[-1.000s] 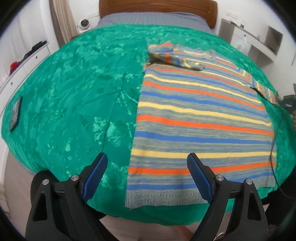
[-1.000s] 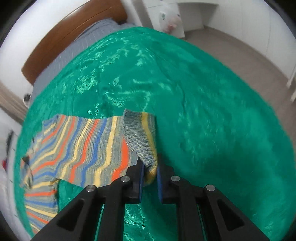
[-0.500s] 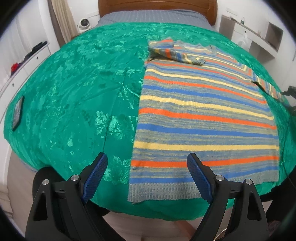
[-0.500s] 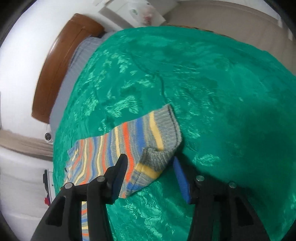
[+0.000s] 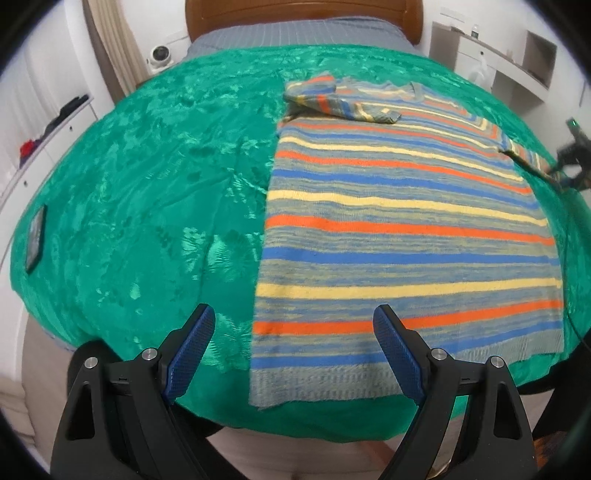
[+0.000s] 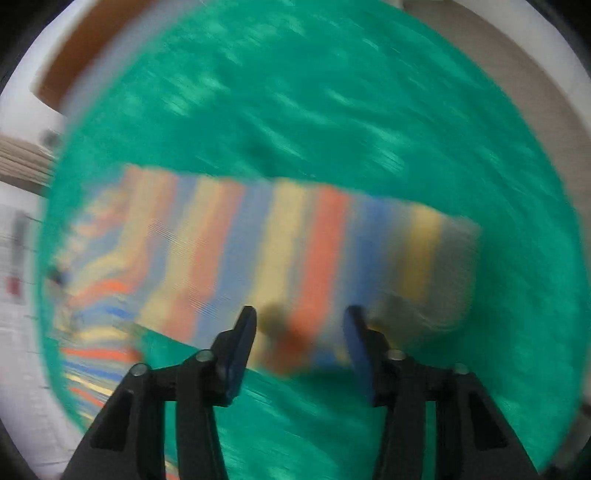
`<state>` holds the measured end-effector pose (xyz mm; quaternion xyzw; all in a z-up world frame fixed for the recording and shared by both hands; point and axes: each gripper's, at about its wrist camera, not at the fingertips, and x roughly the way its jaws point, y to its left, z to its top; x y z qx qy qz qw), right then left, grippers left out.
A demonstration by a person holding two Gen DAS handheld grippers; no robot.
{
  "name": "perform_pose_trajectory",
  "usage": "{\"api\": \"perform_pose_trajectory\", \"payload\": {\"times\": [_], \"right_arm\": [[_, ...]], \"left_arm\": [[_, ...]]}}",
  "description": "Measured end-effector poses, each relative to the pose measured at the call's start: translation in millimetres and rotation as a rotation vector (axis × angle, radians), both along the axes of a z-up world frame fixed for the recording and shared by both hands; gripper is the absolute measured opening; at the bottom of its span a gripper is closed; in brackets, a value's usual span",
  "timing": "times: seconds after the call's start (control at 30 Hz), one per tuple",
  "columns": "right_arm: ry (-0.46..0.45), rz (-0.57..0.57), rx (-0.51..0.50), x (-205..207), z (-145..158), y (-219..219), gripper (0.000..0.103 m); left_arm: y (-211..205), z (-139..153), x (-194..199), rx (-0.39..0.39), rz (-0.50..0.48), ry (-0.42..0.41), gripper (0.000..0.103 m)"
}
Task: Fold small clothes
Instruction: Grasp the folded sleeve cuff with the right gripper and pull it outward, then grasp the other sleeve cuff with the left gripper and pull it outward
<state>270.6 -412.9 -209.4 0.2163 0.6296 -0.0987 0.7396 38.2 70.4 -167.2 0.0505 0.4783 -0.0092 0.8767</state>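
Note:
A striped knit sweater (image 5: 399,229) in orange, blue, yellow and grey lies flat on the green bedspread (image 5: 155,192). Its left sleeve (image 5: 332,101) is folded across the chest. My left gripper (image 5: 291,350) is open and empty, hovering over the hem near the bed's front edge. In the blurred right wrist view the right sleeve (image 6: 295,251) lies stretched out on the spread, and my right gripper (image 6: 299,332) is open just above it, holding nothing. The right gripper also shows in the left wrist view (image 5: 570,155) at the far right, by the sleeve end.
A dark phone (image 5: 35,236) lies on the bed's left edge. A wooden headboard (image 5: 303,14) is at the back. White shelves (image 5: 517,55) stand at the right, a white drawer unit (image 5: 40,147) at the left, a small round camera (image 5: 160,55) beside the bed.
My right gripper has opened and let go of the sleeve cuff, which now lies flat on the spread; the gripper is moving fast. My left gripper stayed open and drew back slightly.

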Motion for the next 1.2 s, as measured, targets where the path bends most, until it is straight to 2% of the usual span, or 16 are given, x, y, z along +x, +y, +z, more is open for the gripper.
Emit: {"api": "perform_pose_trajectory", "payload": {"times": [0.03,0.13,0.2,0.3,0.37,0.47,0.6,0.73,0.77,0.83,0.9,1.0,1.03,1.07,1.13,1.2], "right_arm": [[0.031,0.007,-0.029,-13.7,1.8,-4.7,0.031],[0.092,-0.027,-0.150,-51.1,15.1,-19.9,0.033],[0.002,0.002,-0.205,-61.1,35.6,-17.3,0.033],[-0.183,0.048,-0.115,-58.1,49.7,-2.6,0.034],[-0.246,0.072,-0.058,-52.7,41.6,11.1,0.045],[-0.163,0.064,-0.064,-61.8,-2.6,15.3,0.046],[-0.228,0.015,-0.108,-94.8,-0.5,21.8,0.043],[-0.315,0.048,-0.100,-131.4,20.3,43.6,0.047],[-0.324,0.056,-0.099,-139.2,22.7,51.9,0.047],[-0.329,0.068,-0.096,-156.2,22.4,64.8,0.047],[-0.337,0.060,-0.081,-169.9,21.9,70.7,0.047],[-0.339,0.058,-0.076,-181.6,13.0,84.0,0.047],[-0.339,0.058,-0.079,-173.5,10.7,89.3,0.047],[-0.342,0.058,-0.079,-178.8,12.2,91.7,0.047],[-0.351,0.051,-0.074,-181.8,15.8,95.5,0.047],[-0.366,0.046,-0.073,-181.8,19.7,96.6,0.047]], "left_arm": [[2.8,0.0,-1.3,0.003,0.001,-0.001,0.089],[12.0,-4.6,1.1,0.002,-0.001,0.027,0.089],[12.1,-5.4,7.7,-0.003,-0.017,0.036,0.089],[3.3,7.8,28.2,0.007,-0.058,0.014,0.089],[-3.2,33.1,46.2,-0.014,-0.098,-0.043,0.089],[-12.6,68.9,78.7,-0.022,-0.163,-0.120,0.094],[-51.3,79.0,137.3,0.073,-0.343,-0.160,0.099],[-110.5,44.2,186.4,0.245,-0.644,-0.150,0.097],[-117.7,36.1,197.3,0.269,-0.682,-0.128,0.097],[-125.1,14.7,230.4,0.258,-0.733,0.009,0.096],[-119.8,-3.4,263.6,0.229,-0.688,0.123,0.092],[-103.6,-17.2,294.8,0.068,-0.639,0.266,0.059],[-99.6,-17.3,296.8,0.019,-0.645,0.290,0.026],[-95.3,-14.8,296.7,-0.032,-0.657,0.307,0.005],[-86.2,-2.3,290.5,-0.080,-0.668,0.262,0.004],[-63.6,18.0,290.0,-0.144,-0.587,0.178,0.004]]}}
